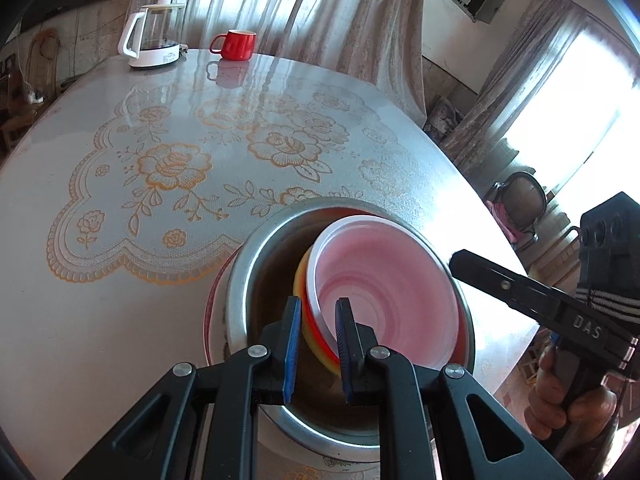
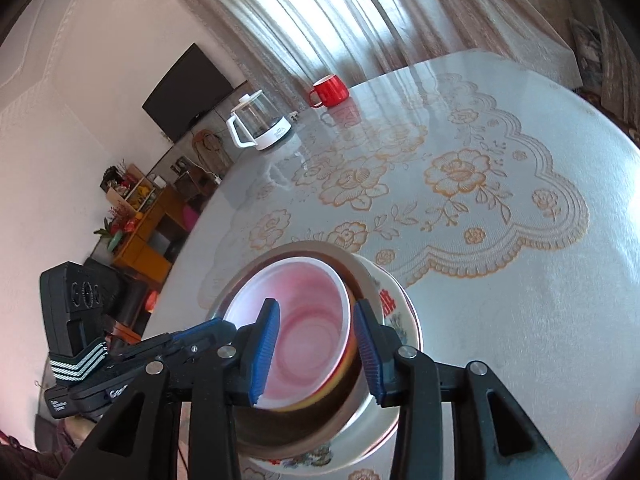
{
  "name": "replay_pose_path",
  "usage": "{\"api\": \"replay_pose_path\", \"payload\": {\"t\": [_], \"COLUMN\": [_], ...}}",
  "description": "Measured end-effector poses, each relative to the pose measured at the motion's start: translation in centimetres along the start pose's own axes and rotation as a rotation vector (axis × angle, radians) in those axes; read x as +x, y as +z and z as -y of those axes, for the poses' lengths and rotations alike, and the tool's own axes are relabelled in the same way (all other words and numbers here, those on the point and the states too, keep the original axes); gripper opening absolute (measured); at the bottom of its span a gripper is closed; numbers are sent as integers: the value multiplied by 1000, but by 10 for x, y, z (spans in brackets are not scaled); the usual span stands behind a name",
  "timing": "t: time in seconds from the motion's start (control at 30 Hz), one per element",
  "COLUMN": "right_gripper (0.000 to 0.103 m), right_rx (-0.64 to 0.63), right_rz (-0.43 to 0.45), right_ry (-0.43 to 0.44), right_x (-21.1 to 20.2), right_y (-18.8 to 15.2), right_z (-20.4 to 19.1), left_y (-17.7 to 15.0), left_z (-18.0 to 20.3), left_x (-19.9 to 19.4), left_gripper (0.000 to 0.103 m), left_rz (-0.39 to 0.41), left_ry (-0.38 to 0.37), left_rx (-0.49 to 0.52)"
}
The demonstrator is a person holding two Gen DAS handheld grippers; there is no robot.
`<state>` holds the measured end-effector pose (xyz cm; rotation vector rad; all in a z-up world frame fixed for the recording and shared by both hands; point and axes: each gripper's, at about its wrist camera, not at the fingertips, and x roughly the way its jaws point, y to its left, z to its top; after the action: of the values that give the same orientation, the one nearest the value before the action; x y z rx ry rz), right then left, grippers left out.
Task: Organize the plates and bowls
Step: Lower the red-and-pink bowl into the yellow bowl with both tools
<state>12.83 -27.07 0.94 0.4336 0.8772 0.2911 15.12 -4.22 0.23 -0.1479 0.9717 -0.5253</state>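
A steel bowl (image 1: 240,280) stands on a floral plate (image 1: 210,312) near the table's front edge. Inside it a white bowl with a pink inside (image 1: 384,280) leans tilted, nested in a yellow and red bowl (image 1: 301,280). My left gripper (image 1: 318,308) is shut on the near rims of these nested bowls. In the right wrist view my right gripper (image 2: 316,308) is open; its pads straddle the white bowl's (image 2: 304,320) right rim without pressing, inside the steel bowl (image 2: 304,246) on the plate (image 2: 404,304). The right gripper (image 1: 456,262) comes in from the right, the left gripper (image 2: 224,326) from the left.
A red mug (image 1: 236,44) (image 2: 330,88) and a glass kettle on a white base (image 1: 154,36) (image 2: 260,126) stand at the table's far edge. A lace floral cloth (image 1: 172,168) covers the table. A chair (image 1: 520,204) and a wooden cabinet (image 2: 148,232) stand beyond it.
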Motion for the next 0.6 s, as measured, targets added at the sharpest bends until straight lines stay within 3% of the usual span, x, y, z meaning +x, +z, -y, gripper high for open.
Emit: {"api": "replay_pose_path", "payload": {"t": [0.27, 0.6], "right_gripper": [39, 43], "right_rx": [-111, -142], "right_rz": [-51, -101], "right_ry": [-86, -49], "right_x": [33, 34], "right_y": [5, -1], "right_z": [-13, -24], "left_y": [-3, -11], "left_z": [1, -4], "left_x": [-3, -14], "left_gripper": [30, 36], "left_rz": [-9, 15], "left_ry": [-56, -78], "left_rx": [45, 52]}}
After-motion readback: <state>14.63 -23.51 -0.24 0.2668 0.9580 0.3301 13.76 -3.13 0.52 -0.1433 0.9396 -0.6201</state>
